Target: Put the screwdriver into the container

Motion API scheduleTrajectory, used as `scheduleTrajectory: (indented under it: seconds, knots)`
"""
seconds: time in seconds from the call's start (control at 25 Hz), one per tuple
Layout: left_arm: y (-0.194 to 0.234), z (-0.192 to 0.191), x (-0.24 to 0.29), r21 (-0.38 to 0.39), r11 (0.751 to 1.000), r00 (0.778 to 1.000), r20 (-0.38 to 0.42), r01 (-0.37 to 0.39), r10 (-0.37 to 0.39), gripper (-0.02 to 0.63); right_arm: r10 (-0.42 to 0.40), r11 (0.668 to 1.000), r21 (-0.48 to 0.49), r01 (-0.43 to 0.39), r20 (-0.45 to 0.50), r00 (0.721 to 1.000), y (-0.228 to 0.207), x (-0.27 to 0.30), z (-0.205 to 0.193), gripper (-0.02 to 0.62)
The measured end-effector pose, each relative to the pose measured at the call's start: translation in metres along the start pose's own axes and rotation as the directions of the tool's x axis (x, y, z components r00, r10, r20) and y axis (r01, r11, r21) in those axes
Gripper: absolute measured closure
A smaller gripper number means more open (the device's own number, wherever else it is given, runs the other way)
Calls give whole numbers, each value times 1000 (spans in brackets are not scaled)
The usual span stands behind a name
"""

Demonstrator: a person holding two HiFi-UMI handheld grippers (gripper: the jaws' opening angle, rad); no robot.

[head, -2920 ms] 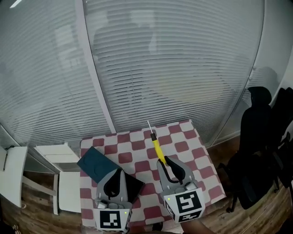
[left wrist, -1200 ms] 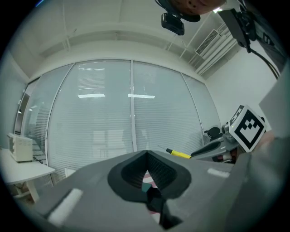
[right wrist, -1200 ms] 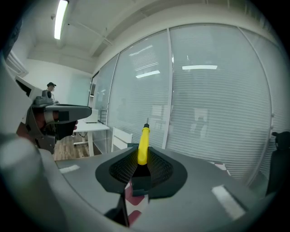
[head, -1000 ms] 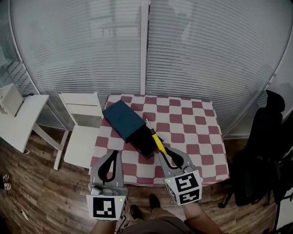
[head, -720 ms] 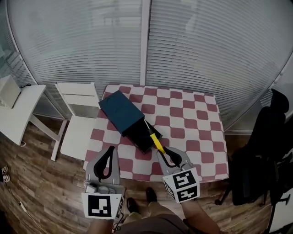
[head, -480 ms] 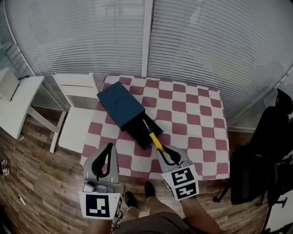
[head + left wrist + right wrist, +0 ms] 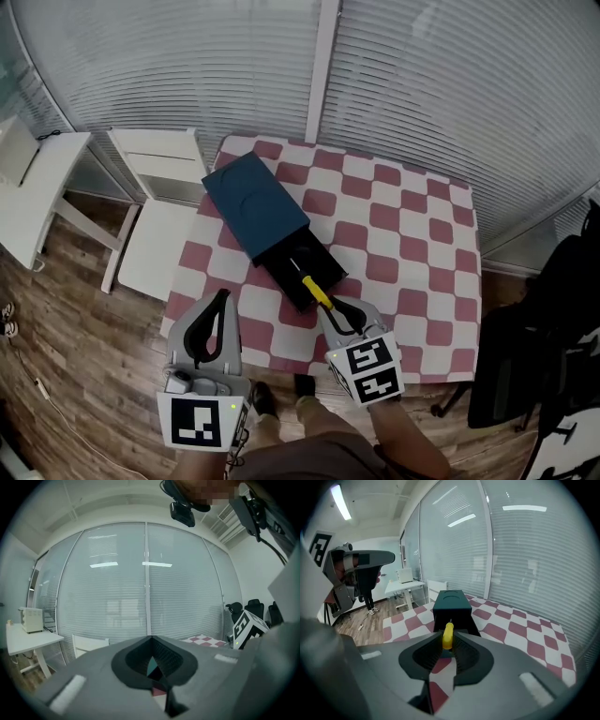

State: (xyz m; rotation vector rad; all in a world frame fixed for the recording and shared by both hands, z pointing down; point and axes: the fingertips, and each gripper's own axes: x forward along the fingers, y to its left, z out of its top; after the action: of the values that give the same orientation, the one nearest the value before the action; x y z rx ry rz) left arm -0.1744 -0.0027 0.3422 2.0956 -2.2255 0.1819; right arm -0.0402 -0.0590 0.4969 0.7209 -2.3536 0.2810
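A dark teal box (image 7: 253, 204) lies at an angle on the checkered table (image 7: 412, 244), its black drawer (image 7: 307, 267) pulled out towards me. My right gripper (image 7: 331, 312) is shut on the yellow-handled screwdriver (image 7: 317, 292), whose metal tip hangs over the open drawer. In the right gripper view the yellow handle (image 7: 448, 635) sticks out from the shut jaws and points at the box (image 7: 451, 603). My left gripper (image 7: 212, 328) hangs at the table's front left edge, shut and empty; in the left gripper view its jaws (image 7: 151, 639) meet with nothing between them.
A white chair (image 7: 157, 187) stands left of the table, and a white desk (image 7: 28, 192) further left. A black office chair (image 7: 562, 328) is at the right. Blinds over glass walls (image 7: 422, 84) close off the far side. Wooden floor lies below the grippers.
The left gripper has drawn back from the box to the table's front edge. The right gripper has brought the screwdriver nearer, so its tip now hangs over the open drawer.
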Motion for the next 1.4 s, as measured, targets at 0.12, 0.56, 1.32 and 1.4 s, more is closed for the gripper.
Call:
scheduleTrajectory:
  seconds: [0.12, 0.56, 1.32, 1.4]
  knots:
    - [7, -3, 8, -3, 1000, 1000, -11, -14, 14, 606, 17, 1000, -1, -17, -17, 1000, -2, 15, 1, 506]
    - [17, -17, 26, -22, 999, 998, -52, -30, 28, 606, 48, 999, -2, -48, -80, 996, -5, 53, -9, 500]
    - [2, 13, -2, 20, 1000, 1000, 13, 4, -5, 606, -10, 999, 45, 4, 139, 990, -1, 1, 43, 491]
    - [-2, 24, -9, 26, 1000, 999, 43, 15, -17, 606, -26, 999, 45, 17, 215, 976, 3, -20, 63, 504]
